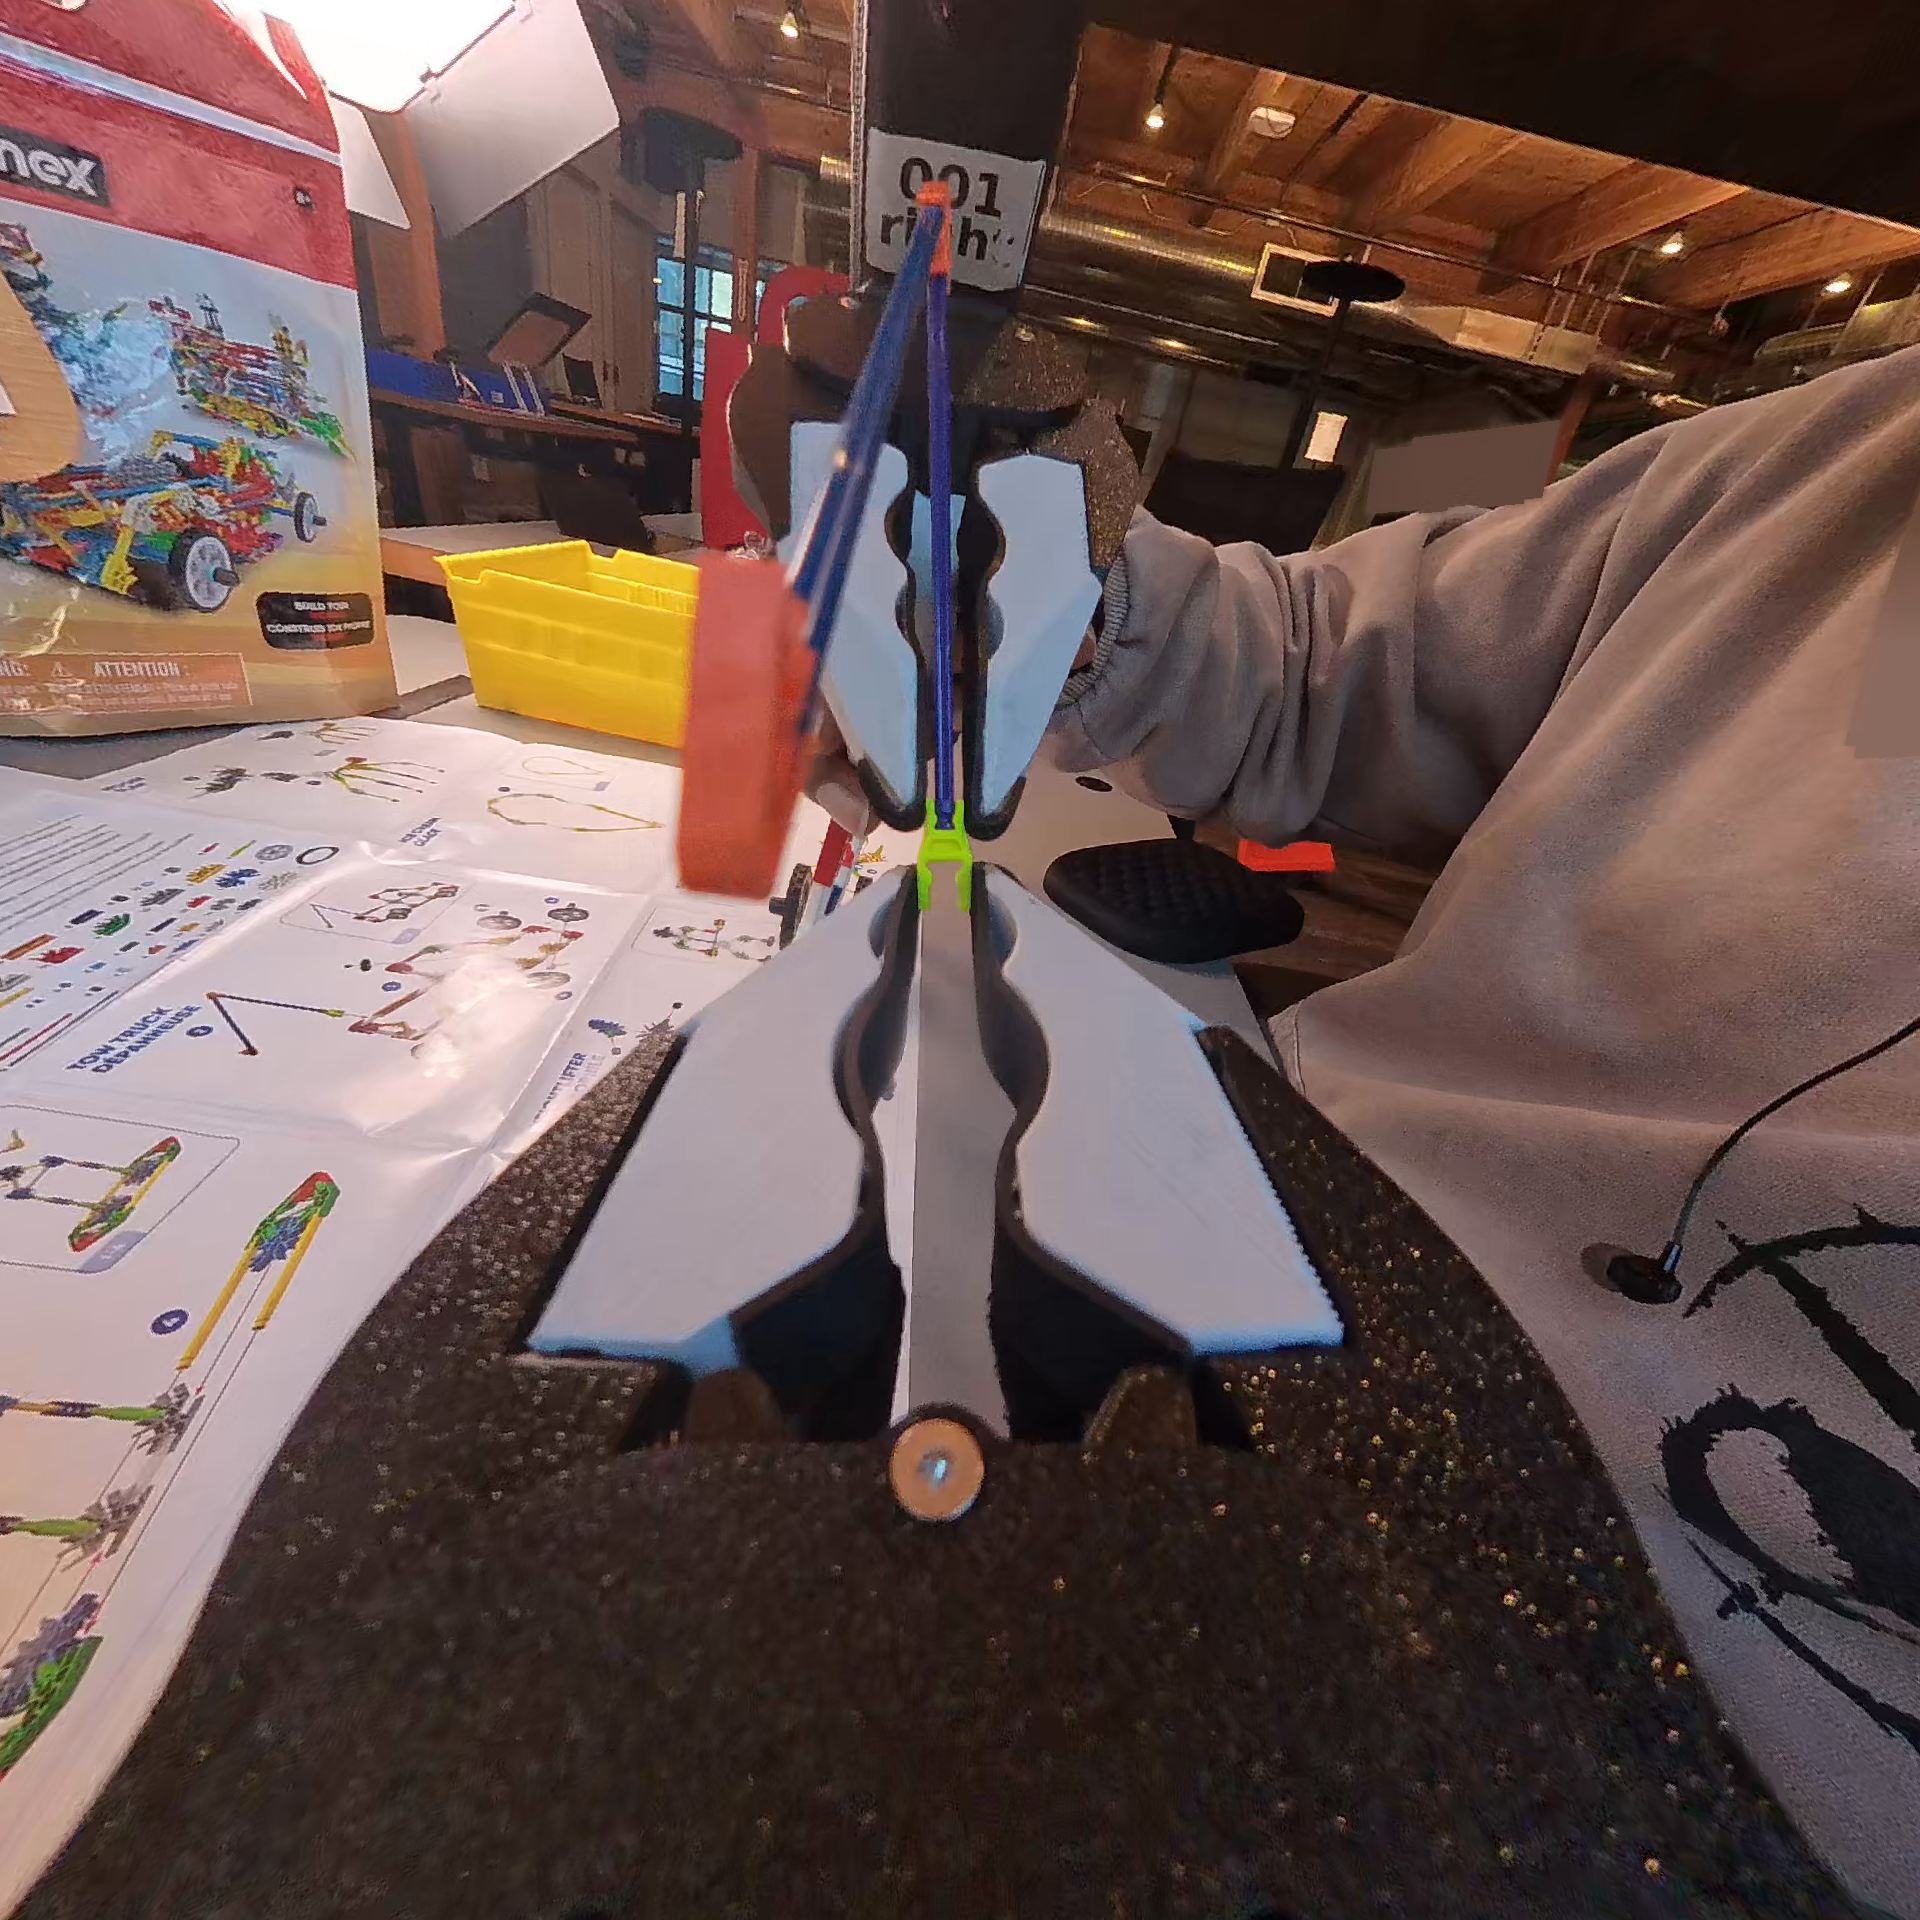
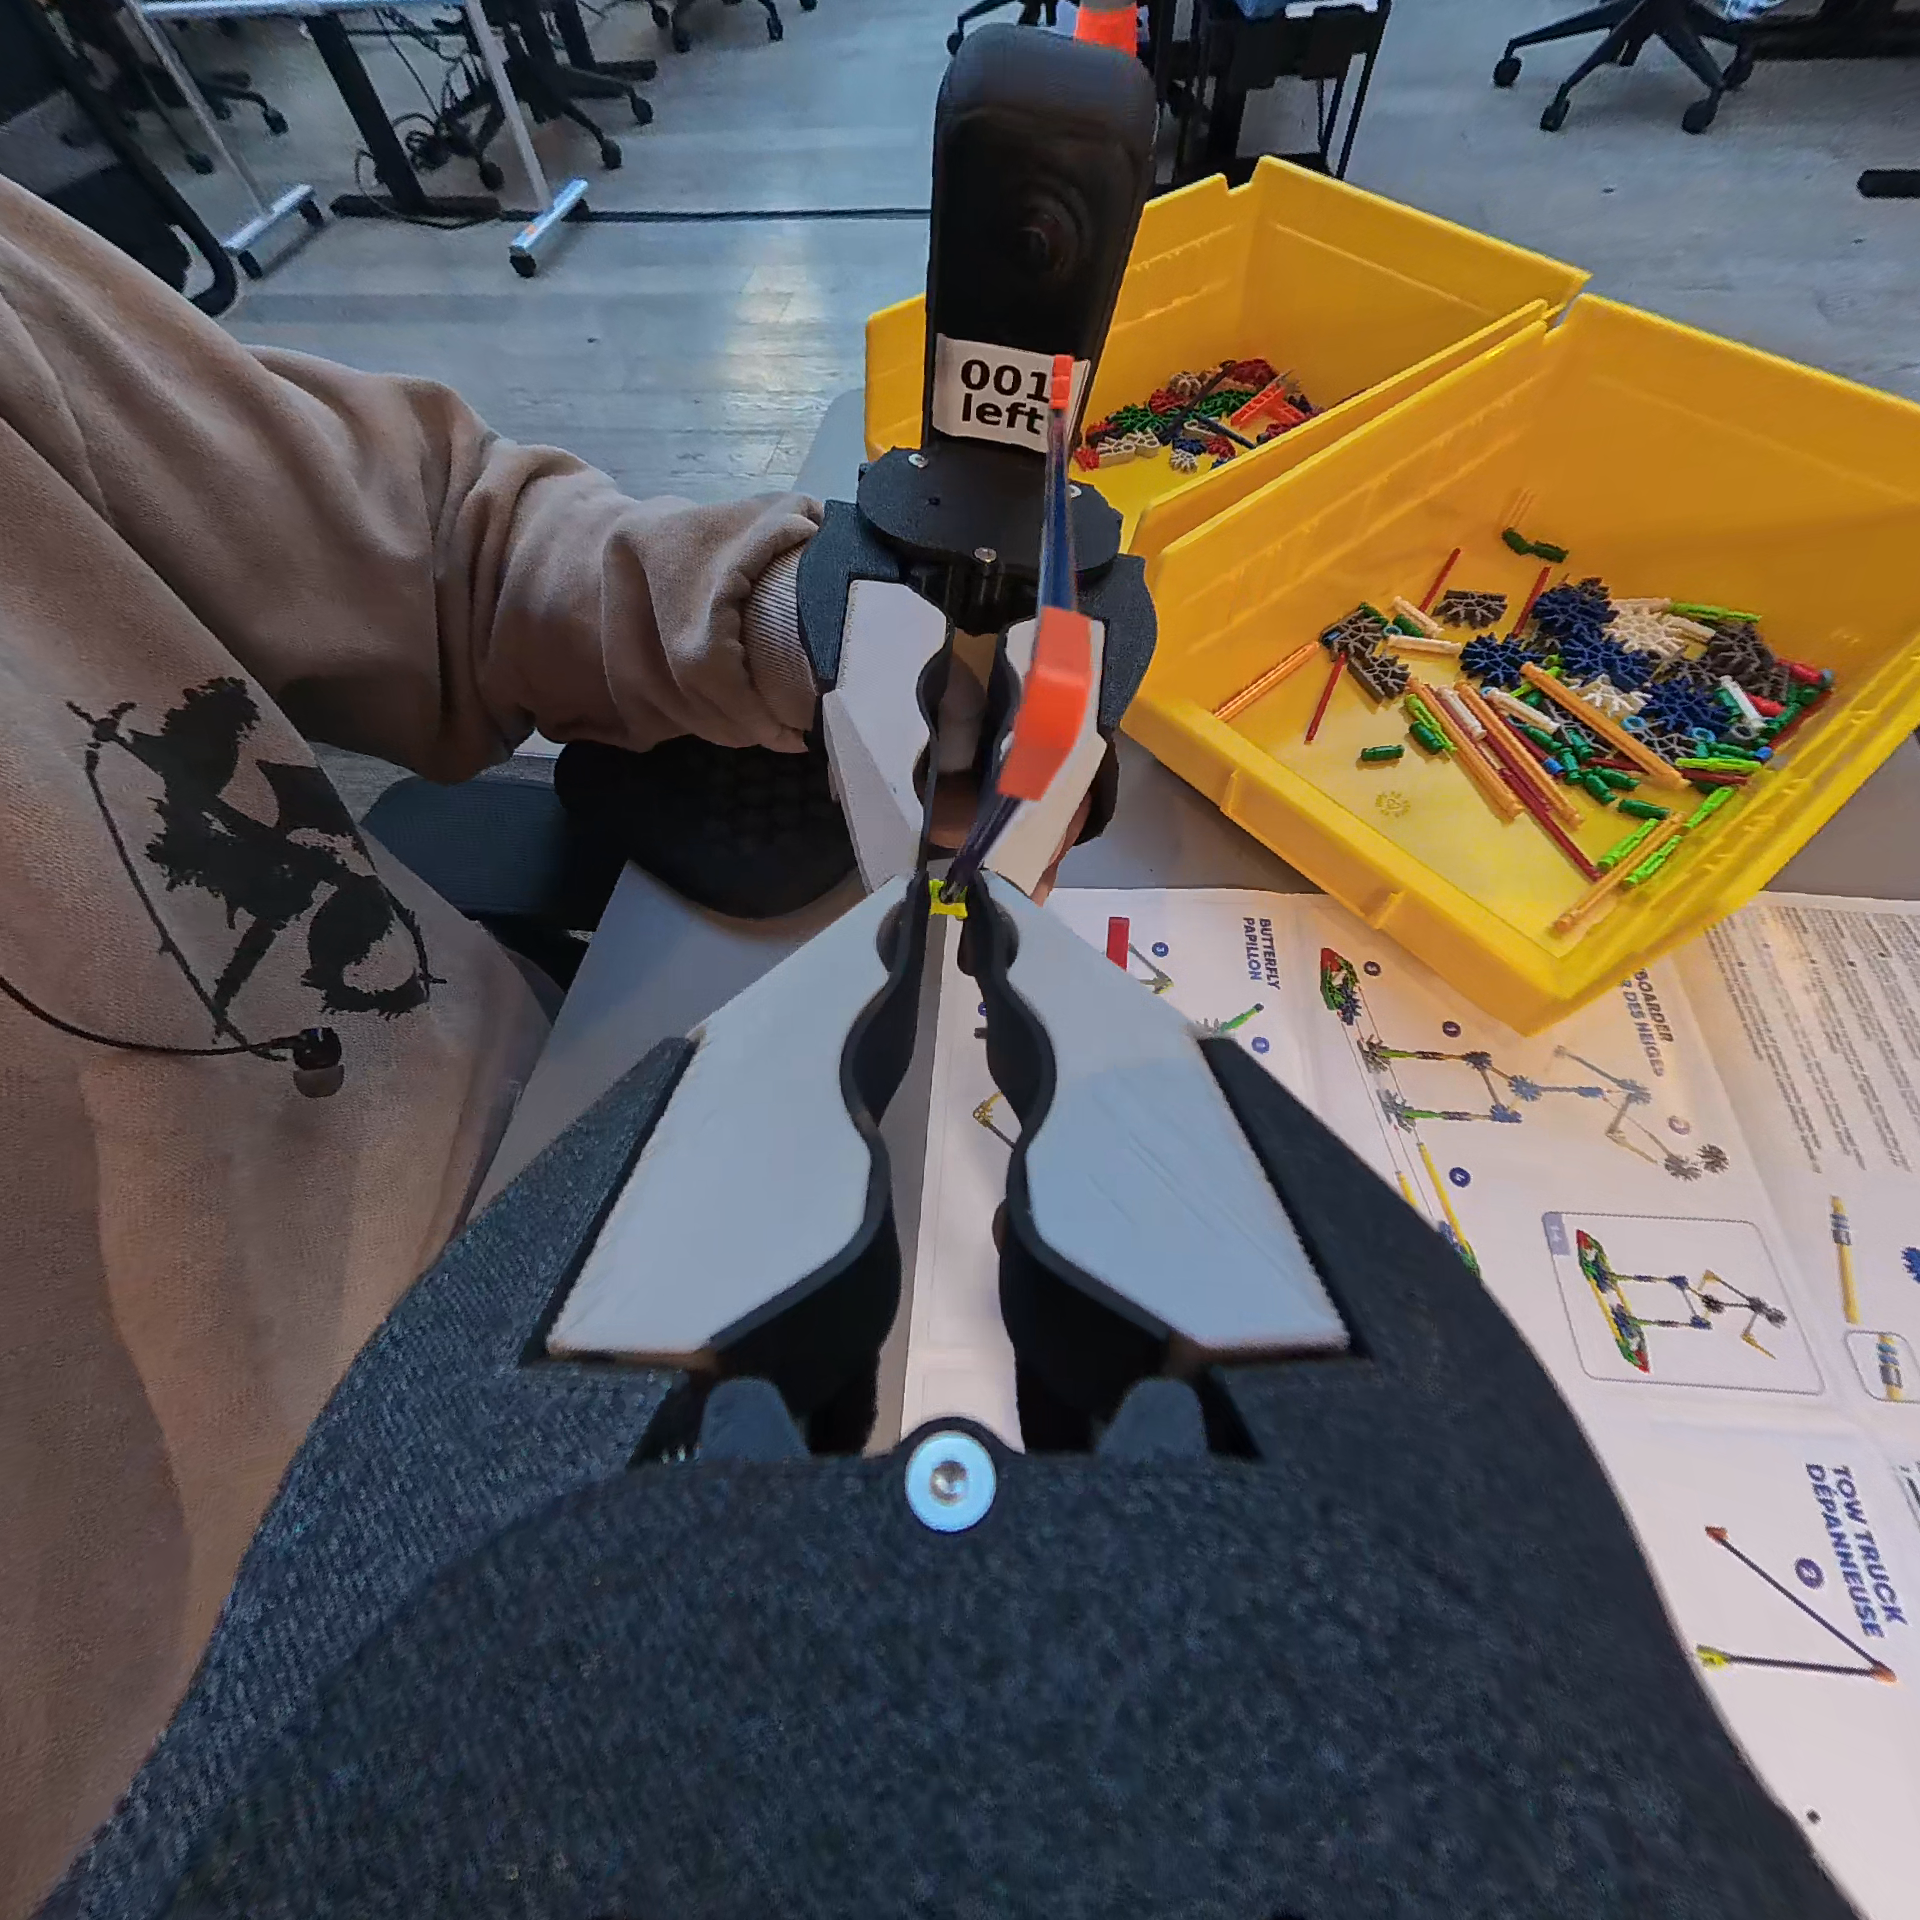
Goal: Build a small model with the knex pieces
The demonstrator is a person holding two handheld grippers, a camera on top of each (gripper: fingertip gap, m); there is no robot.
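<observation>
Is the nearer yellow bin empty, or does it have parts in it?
Not empty. The nearer yellow bin holds a loose scatter of coloured rods and connectors, bunched toward its right side; bare floor shows on its left.

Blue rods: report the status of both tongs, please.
Left tongs shut on green connector. Right tongs shut on blue rod above it. Orange block hangs beside.

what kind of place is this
Probably an open-plan office or workshop used as a workspace. Wheeled office chairs and desks stand on a wood floor, exposed timber ceiling beams carry spot lights, and the table holds yellow parts bins and a construction-toy instruction sheet.
</observation>
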